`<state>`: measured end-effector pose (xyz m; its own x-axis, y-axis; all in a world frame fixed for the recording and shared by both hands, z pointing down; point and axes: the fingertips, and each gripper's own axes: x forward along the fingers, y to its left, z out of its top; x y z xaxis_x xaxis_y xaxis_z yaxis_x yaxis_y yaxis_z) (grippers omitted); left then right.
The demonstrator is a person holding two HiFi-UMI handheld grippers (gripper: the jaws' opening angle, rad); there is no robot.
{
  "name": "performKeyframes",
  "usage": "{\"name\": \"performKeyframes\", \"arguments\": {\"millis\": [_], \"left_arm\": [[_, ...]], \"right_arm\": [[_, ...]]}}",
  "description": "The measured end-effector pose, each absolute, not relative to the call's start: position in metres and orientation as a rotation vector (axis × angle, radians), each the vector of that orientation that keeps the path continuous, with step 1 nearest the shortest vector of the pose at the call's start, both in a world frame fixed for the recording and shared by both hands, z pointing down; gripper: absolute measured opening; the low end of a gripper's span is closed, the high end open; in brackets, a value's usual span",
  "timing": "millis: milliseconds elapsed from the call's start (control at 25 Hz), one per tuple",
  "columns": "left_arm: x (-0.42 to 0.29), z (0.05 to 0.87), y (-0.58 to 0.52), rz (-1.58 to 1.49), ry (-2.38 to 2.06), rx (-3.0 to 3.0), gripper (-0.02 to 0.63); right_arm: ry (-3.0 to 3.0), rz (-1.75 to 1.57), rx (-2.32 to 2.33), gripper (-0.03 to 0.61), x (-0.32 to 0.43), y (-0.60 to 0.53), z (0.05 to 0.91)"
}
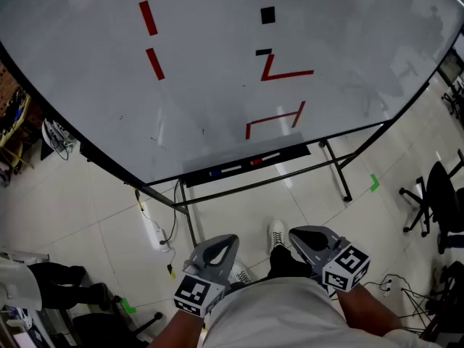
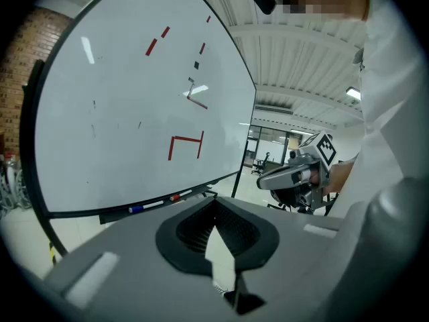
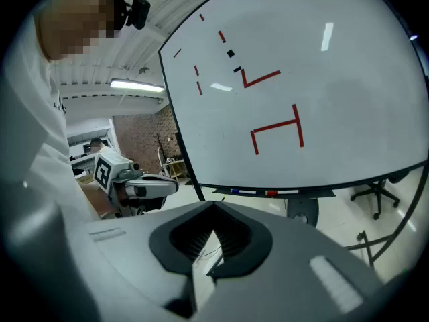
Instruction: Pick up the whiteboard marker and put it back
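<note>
A whiteboard (image 1: 217, 71) with red marks stands in front of me. On its black tray (image 1: 290, 153) lie two white markers end to end, one blue-capped (image 1: 217, 172) and one red-capped (image 1: 257, 162). The left gripper view shows the blue-capped marker (image 2: 137, 208) and the red-capped marker (image 2: 175, 197), and the right gripper view shows the same pair (image 3: 236, 191) (image 3: 271, 193). My left gripper (image 1: 226, 241) (image 2: 216, 203) and right gripper (image 1: 299, 234) (image 3: 214, 206) hang low by my waist, well short of the tray. Both are shut with nothing held.
The board's black stand legs (image 1: 337, 169) reach across the tiled floor. A white power strip (image 1: 156, 234) with cables lies at the left leg. An office chair (image 1: 438, 194) stands at the right, and a green tape mark (image 1: 374, 183) is on the floor near it.
</note>
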<state>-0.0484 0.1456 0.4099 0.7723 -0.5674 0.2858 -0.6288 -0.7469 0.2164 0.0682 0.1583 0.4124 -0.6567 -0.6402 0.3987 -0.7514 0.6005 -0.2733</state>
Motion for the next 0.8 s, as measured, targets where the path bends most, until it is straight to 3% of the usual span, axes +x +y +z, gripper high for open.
{"name": "performKeyframes", "arguments": {"millis": [800], "left_arm": [[0.005,0.416,-0.011,0.349,-1.327,2.471,0.017]], "right_arm": [[-2.629,0.454,0.715,0.002,0.129,-0.012,0.441]]}}
